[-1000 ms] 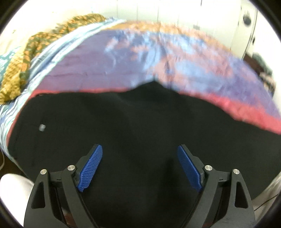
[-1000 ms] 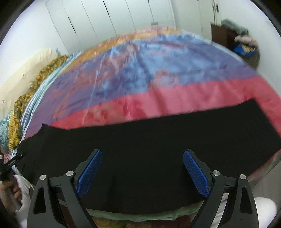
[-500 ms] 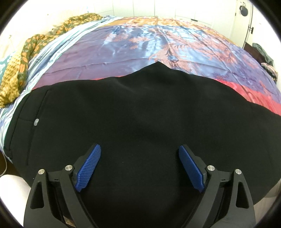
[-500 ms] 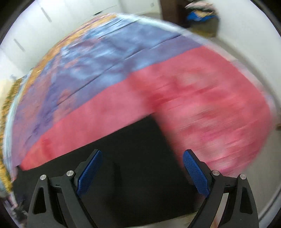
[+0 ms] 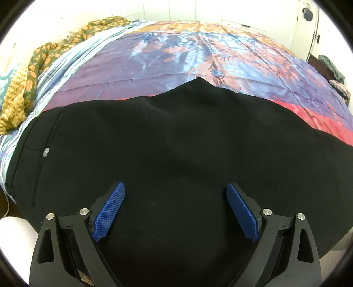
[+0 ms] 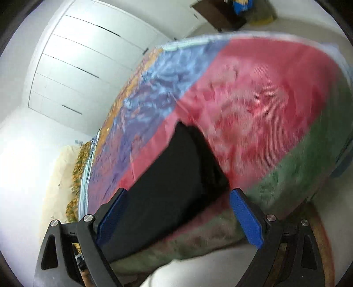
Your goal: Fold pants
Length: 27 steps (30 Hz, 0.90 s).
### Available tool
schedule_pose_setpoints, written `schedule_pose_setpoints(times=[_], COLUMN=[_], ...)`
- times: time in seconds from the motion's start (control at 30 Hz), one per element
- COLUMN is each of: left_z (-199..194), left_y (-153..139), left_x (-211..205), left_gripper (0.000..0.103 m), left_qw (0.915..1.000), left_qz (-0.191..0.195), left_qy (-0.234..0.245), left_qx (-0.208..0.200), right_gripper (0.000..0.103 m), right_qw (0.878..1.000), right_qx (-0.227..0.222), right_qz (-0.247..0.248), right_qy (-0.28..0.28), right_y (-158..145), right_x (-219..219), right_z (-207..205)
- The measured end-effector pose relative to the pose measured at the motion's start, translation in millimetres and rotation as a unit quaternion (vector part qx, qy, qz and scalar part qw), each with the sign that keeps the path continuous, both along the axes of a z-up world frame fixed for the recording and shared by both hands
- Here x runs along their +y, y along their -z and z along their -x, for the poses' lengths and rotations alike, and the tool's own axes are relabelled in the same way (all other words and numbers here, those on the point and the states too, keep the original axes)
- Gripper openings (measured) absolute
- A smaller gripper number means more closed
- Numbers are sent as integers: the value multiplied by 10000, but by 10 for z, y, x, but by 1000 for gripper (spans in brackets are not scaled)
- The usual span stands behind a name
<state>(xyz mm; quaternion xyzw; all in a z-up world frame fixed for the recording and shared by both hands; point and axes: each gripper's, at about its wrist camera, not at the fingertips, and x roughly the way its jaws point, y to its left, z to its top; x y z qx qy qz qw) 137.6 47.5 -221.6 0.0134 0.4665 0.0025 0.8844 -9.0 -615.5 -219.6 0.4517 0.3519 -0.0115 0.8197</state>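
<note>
Black pants [image 5: 176, 143] lie flat along the near edge of a bed with a colourful satin cover [image 5: 176, 55]. In the left wrist view the waist end with a pocket and a small button [image 5: 46, 152] is at the left. My left gripper [image 5: 175, 212] is open and empty, just above the pants' middle. In the blurred, tilted right wrist view the leg end [image 6: 187, 167] of the pants lies on the red band of the cover [image 6: 253, 106]. My right gripper [image 6: 178, 218] is open and empty, over the leg hem at the bed's edge.
A patterned green and orange cloth [image 5: 44, 59] is bunched at the bed's far left. White wardrobe doors [image 6: 88, 66] stand behind the bed. A dark cabinet with clothes [image 6: 225, 13] is across the room. The bed's green edge [image 6: 297, 163] drops to the floor.
My right gripper has swung right along the pants to the leg hem and tilted. My left gripper has moved slightly nearer the pants' middle.
</note>
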Motion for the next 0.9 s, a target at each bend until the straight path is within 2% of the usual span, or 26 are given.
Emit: schedule_pose_setpoints(times=[0.1, 0.2, 0.3, 0.43, 0.5, 0.6, 0.63, 0.67, 0.7, 0.8, 0.9], left_z=[0, 2, 11, 19, 22, 21, 21, 21, 20, 20, 21], left_y=[1, 5, 10, 13, 14, 15, 15, 16, 15, 12, -6], left_x=[-4, -2, 8, 14, 14, 13, 13, 11, 10, 11, 17], left_gripper=[94, 94, 94, 95, 95, 95, 95, 95, 95, 95, 95], left_qw=[10000, 10000, 10000, 10000, 10000, 10000, 10000, 10000, 10000, 10000, 10000], left_qz=[-2, 5, 3, 1, -2, 0, 3, 1, -4, 5, 45], left_qy=[3, 17, 14, 17, 13, 12, 11, 13, 13, 11, -12], left_qx=[-12, -25, -32, -50, -54, -53, -52, -52, -52, -36, 6], right_gripper=[93, 92, 92, 89, 84, 70, 60, 41, 31, 29, 27], right_qw=[9994, 9986, 9989, 9979, 9980, 9987, 9986, 9980, 9968, 9961, 9975], right_qx=[-98, -277, -110, -238, -91, 264, 397, 538, 671, 667, 106], right_qz=[-319, -391, -397, -583, -596, -369, -257, -142, -108, -73, -188], right_qy=[-128, -214, -217, -131, -184, -224, -255, -312, -418, -568, -674], right_y=[129, 136, 185, 209, 243, 230, 218, 211, 216, 121, -122], right_x=[-5, -32, -108, -222, -242, -218, -198, -164, -144, -62, 122], right_z=[-99, -180, -295, -393, -477, -593, -629, -678, -702, -708, -728])
